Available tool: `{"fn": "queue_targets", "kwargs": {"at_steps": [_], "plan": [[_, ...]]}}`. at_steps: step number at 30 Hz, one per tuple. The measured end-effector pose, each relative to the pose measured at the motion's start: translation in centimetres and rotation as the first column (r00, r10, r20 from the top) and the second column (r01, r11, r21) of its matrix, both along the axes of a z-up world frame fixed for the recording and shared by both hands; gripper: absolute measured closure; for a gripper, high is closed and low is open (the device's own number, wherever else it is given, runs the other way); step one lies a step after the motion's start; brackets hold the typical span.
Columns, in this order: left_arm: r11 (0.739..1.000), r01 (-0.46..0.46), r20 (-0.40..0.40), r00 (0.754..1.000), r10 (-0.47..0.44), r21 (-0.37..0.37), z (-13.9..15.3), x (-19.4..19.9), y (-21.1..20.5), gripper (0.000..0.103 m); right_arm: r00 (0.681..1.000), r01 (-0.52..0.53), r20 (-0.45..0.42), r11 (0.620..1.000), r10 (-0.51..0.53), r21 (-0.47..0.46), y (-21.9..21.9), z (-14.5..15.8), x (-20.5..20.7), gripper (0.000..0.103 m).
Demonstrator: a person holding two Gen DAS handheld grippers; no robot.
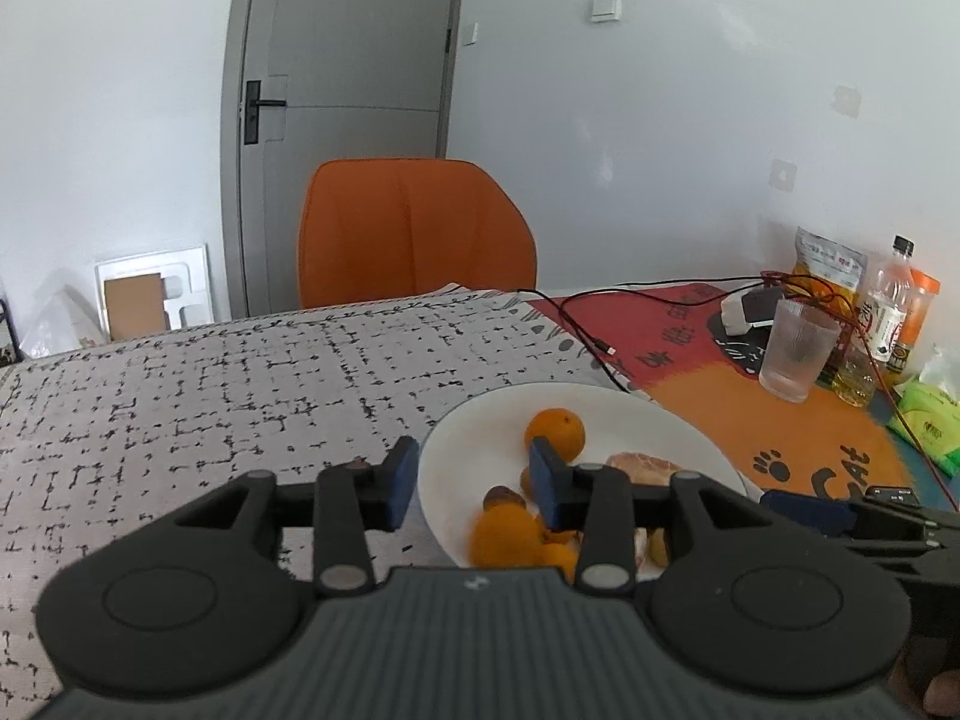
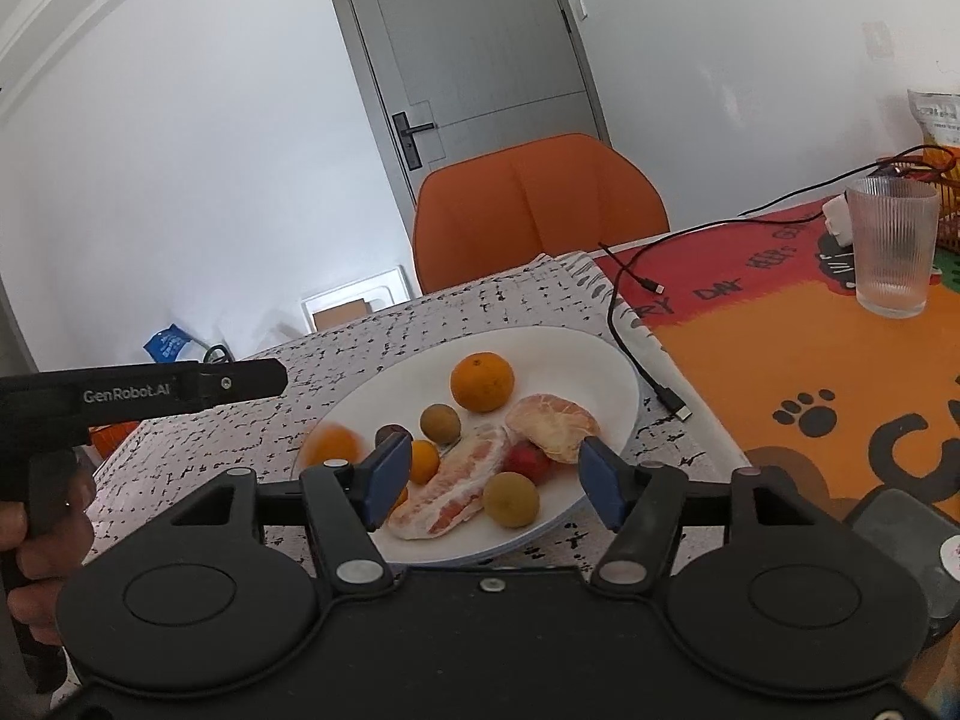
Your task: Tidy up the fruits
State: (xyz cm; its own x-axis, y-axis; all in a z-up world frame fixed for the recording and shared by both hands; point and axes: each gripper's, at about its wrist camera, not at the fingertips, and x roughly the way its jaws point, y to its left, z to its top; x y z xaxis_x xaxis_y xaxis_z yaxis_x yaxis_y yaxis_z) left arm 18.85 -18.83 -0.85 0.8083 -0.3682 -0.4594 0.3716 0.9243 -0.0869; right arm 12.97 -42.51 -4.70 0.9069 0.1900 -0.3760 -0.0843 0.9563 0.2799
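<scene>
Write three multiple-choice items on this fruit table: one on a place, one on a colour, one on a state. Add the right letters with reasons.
1. Where does the whole orange lie?
A. on the white plate
B. in the glass
C. on the chair

2. What colour is the chair?
A. blue
B. orange
C. green

3. How does the right gripper stand?
A. shut on a fruit
B. open, holding nothing
C. shut on the cable

Key: 1 A, it sits among the other fruit on the plate; 2 B, its back is orange; 3 B, its fingers are apart with nothing between them.
</scene>
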Motion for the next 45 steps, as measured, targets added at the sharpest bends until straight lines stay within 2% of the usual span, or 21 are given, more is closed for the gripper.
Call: {"fn": "queue_targets", "kwargs": {"at_steps": [7,10,21,30,34,40,45], "plan": [[0.998,-0.053,0.025,0.998,0.052,0.037,-0.2,-1.1,2.2,0.026,1.0,-0.024,0.007,1.0,0.023,0.003,0.8,0.1,0.0,0.034],[0.996,-0.072,0.036,0.997,0.07,0.048,-0.3,-1.8,3.5,0.019,0.999,-0.033,0.004,0.999,0.033,0.001,1.4,0.1,0.1,0.034],[0.989,-0.139,0.02,0.99,0.139,0.041,0.0,-3.2,7.9,0.009,0.998,-0.061,0.019,0.998,0.061,-0.016,3.6,0.9,-0.1,0.024],[0.978,-0.209,-0.016,0.978,0.209,0.011,0.4,-4.8,10.9,0.004,0.996,-0.091,0.019,0.995,0.092,-0.034,5.5,1.6,-0.2,0.011],[0.969,-0.248,-0.017,0.969,0.248,0.003,0.5,-6.0,12.2,0.004,0.995,-0.094,0.017,0.995,0.095,-0.039,6.0,2.0,-0.5,0.0],[0.951,-0.311,-0.023,0.95,0.311,0.001,0.8,-7.7,14.2,0.003,0.995,-0.098,0.009,0.994,0.099,-0.054,6.8,2.4,-1.4,0.0],[0.945,-0.326,-0.03,0.945,0.326,-0.006,1.0,-9.1,15.4,0.002,0.995,-0.104,-0.004,0.994,0.104,-0.046,7.0,2.6,-2.3,0.0]]}}
